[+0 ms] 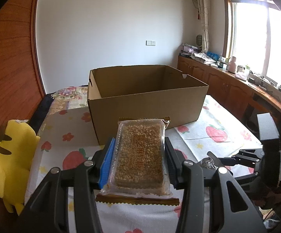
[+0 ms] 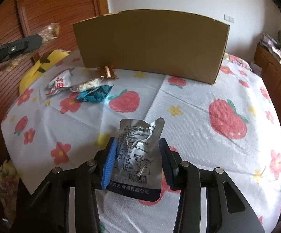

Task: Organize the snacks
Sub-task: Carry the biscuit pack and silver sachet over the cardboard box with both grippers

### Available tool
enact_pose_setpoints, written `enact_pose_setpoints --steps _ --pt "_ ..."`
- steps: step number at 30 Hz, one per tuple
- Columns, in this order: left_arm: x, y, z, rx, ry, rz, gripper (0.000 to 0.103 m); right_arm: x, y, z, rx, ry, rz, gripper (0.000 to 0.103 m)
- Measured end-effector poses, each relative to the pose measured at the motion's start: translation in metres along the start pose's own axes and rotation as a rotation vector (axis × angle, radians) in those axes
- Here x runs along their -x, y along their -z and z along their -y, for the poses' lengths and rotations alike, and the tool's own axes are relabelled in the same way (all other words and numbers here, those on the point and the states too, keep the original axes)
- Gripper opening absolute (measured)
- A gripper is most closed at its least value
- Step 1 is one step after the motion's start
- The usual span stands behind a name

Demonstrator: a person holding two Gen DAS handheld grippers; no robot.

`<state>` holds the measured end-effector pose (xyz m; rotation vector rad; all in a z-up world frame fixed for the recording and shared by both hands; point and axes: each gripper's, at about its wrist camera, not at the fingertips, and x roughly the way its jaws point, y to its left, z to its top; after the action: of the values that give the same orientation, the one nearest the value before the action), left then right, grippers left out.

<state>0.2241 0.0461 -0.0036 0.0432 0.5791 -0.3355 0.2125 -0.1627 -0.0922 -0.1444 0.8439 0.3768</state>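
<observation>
My left gripper (image 1: 139,156) is shut on a clear-wrapped sesame candy bar (image 1: 140,155) and holds it in the air just before the open cardboard box (image 1: 146,104). My right gripper (image 2: 137,155) is shut on a silver foil snack pouch (image 2: 136,153) above the strawberry-print cloth (image 2: 198,116). The box (image 2: 152,44) stands at the far side of the cloth. Three loose snacks lie left of it: a white and red packet (image 2: 59,83), a clear packet (image 2: 88,85) and a teal packet (image 2: 94,95). The left gripper with the bar also shows at the upper left of the right wrist view (image 2: 49,32).
A copper-coloured wrapper (image 2: 107,72) lies against the box's front wall. A yellow plush toy (image 1: 8,161) sits at the left edge by the wooden panel wall (image 1: 8,68). A wooden cabinet (image 1: 227,83) with clutter runs under the window on the right.
</observation>
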Motion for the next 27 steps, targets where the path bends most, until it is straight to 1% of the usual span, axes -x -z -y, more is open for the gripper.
enact_pose_setpoints --steps 6,10,18,23,27 --pt "-0.009 -0.002 0.001 0.004 0.008 -0.003 0.047 0.014 -0.009 0.005 -0.002 -0.029 0.032 0.044" --pt "-0.013 -0.015 0.002 0.007 0.009 0.022 0.047 0.029 -0.027 0.013 -0.004 -0.034 0.071 0.044" --pt "-0.025 -0.060 -0.002 -0.002 -0.006 0.107 0.047 0.063 -0.087 0.026 0.047 -0.023 0.193 0.044" --pt "-0.043 -0.091 -0.007 -0.021 -0.021 0.140 0.047 0.066 -0.129 0.036 0.071 -0.017 0.249 0.044" --pt "-0.061 -0.111 -0.013 -0.032 -0.027 0.146 0.047 0.062 -0.158 0.043 0.088 -0.013 0.282 0.044"
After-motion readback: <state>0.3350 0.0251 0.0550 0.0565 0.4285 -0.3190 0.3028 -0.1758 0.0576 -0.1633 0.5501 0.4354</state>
